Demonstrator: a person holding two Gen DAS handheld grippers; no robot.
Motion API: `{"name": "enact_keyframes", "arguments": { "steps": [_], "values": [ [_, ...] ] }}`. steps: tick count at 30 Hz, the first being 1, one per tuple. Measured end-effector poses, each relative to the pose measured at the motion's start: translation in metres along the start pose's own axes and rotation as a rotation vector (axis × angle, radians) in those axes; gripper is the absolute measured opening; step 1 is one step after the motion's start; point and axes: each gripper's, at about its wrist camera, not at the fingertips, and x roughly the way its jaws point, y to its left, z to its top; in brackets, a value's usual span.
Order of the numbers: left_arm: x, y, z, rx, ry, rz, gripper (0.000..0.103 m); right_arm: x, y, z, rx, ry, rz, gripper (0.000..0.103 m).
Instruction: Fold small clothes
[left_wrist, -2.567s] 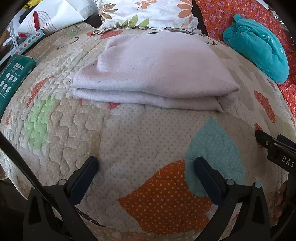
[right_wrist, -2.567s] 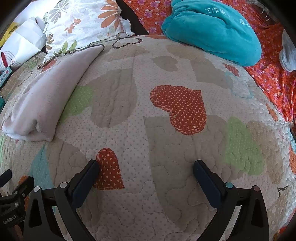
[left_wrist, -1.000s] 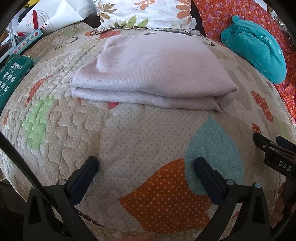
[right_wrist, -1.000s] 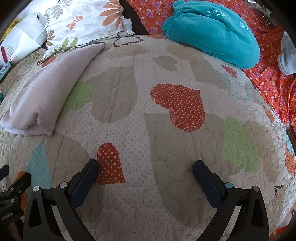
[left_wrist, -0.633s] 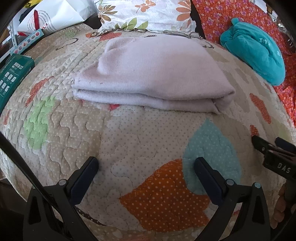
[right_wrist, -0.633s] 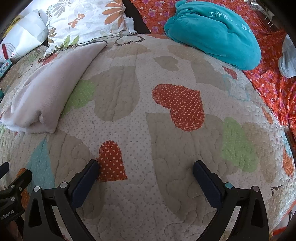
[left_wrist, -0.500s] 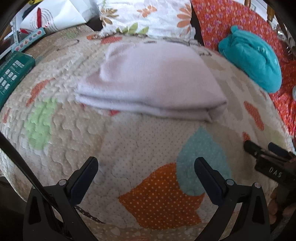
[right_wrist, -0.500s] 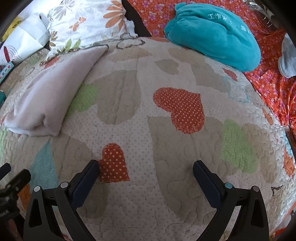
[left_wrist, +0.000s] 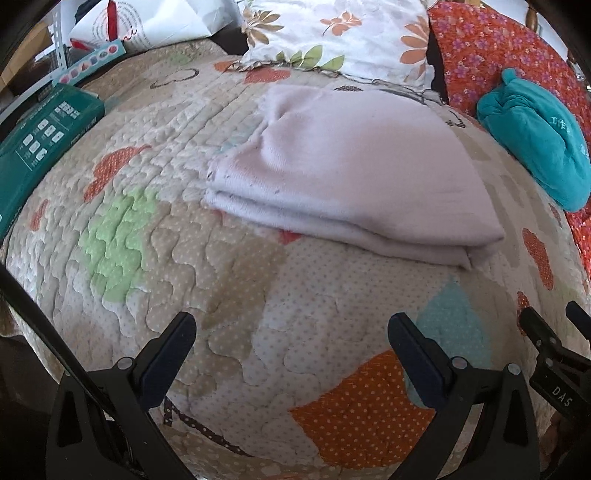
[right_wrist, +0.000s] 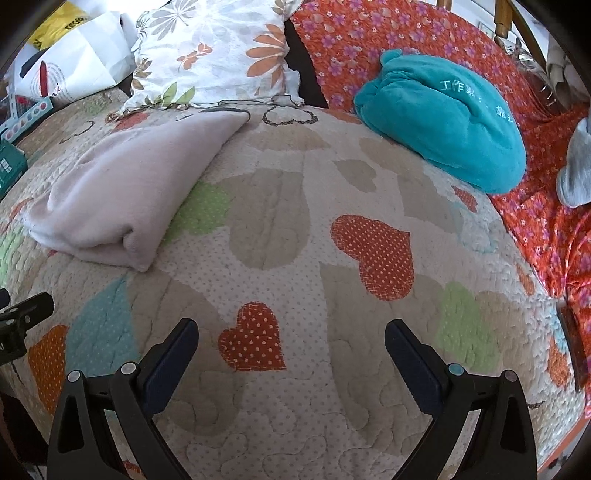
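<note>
A pale lilac garment (left_wrist: 351, 173) lies folded in a flat stack on the quilted bedspread (left_wrist: 236, 295). The right wrist view shows the same garment (right_wrist: 125, 199) at the left, folded end toward the camera. My left gripper (left_wrist: 291, 332) hovers open over the quilt, short of the garment's near edge, with nothing between its fingers. My right gripper (right_wrist: 291, 332) is open too, above a red heart patch to the right of the garment. The right gripper (left_wrist: 554, 354) also shows at the right edge of the left wrist view.
A teal plush cushion (right_wrist: 439, 122) rests on an orange floral cover (right_wrist: 535, 206) at the back right. A floral pillow (right_wrist: 214, 55) and a white bag (right_wrist: 70, 70) lie behind the garment. A green box (left_wrist: 33, 147) sits on the left.
Both grippers have drawn back and risen slightly, and the left one has swung so the folded garment now sits further right in its view. The garment itself has not moved.
</note>
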Motion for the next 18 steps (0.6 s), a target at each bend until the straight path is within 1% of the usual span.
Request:
{"name": "enact_keyframes", "arguments": {
  "steps": [6,18],
  "values": [
    [0.006,0.0,-0.002,0.008,0.03,-0.002,0.103,0.002,0.0,-0.001,0.011,0.014,0.006,0.102],
    [0.012,-0.003,-0.003,0.025,0.05,0.017,0.103,0.002,0.004,-0.003,0.0,0.022,0.016,0.102]
  ]
}}
